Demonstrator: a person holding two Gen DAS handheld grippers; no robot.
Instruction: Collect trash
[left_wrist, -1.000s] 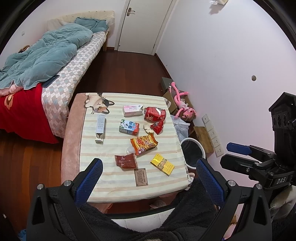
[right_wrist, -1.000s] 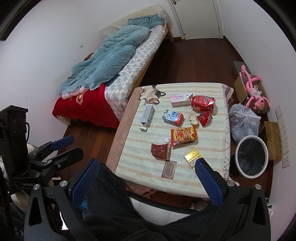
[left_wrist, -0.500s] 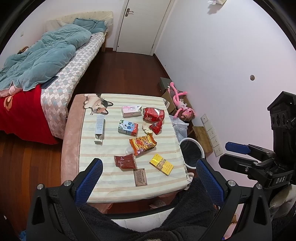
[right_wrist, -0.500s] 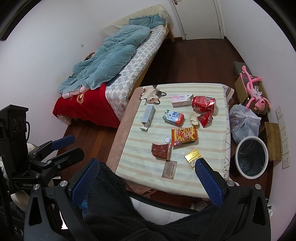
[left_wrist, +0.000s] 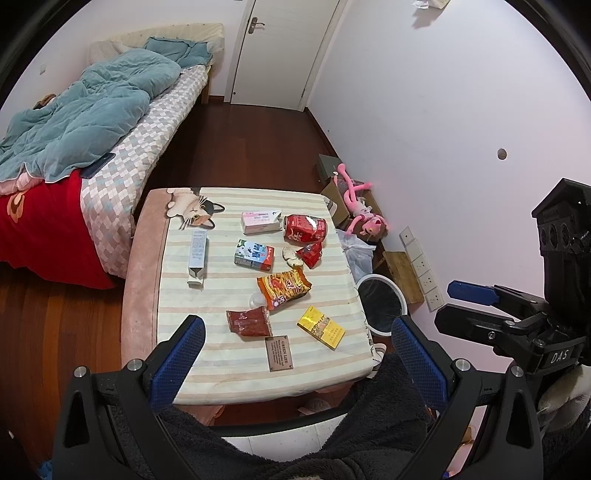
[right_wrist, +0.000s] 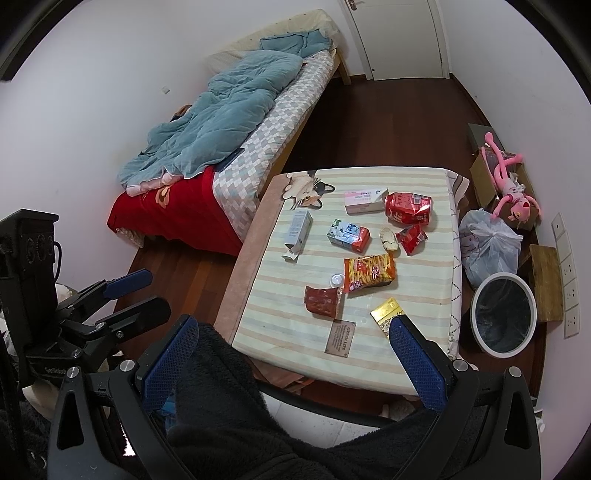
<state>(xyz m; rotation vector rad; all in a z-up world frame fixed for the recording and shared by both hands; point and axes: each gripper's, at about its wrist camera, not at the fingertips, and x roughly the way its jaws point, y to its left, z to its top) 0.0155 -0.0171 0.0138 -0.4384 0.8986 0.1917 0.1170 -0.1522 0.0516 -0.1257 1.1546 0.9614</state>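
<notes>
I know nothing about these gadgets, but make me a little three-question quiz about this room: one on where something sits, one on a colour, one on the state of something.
1. Where is the white-rimmed bin?
A. On the bed
B. On the floor beside the table
C. On the table

2. What colour is the crushed can?
A. Red
B. Green
C. Silver

3. How are the two grippers?
A. Both open and empty
B. Both shut on wrappers
C. One holds the can

Answers: 1 B, it stands on the floor at the table's right edge, next to a plastic bag. 2 A, its dented body is red. 3 A, the left gripper and right gripper have their fingers spread wide with nothing between them.
</notes>
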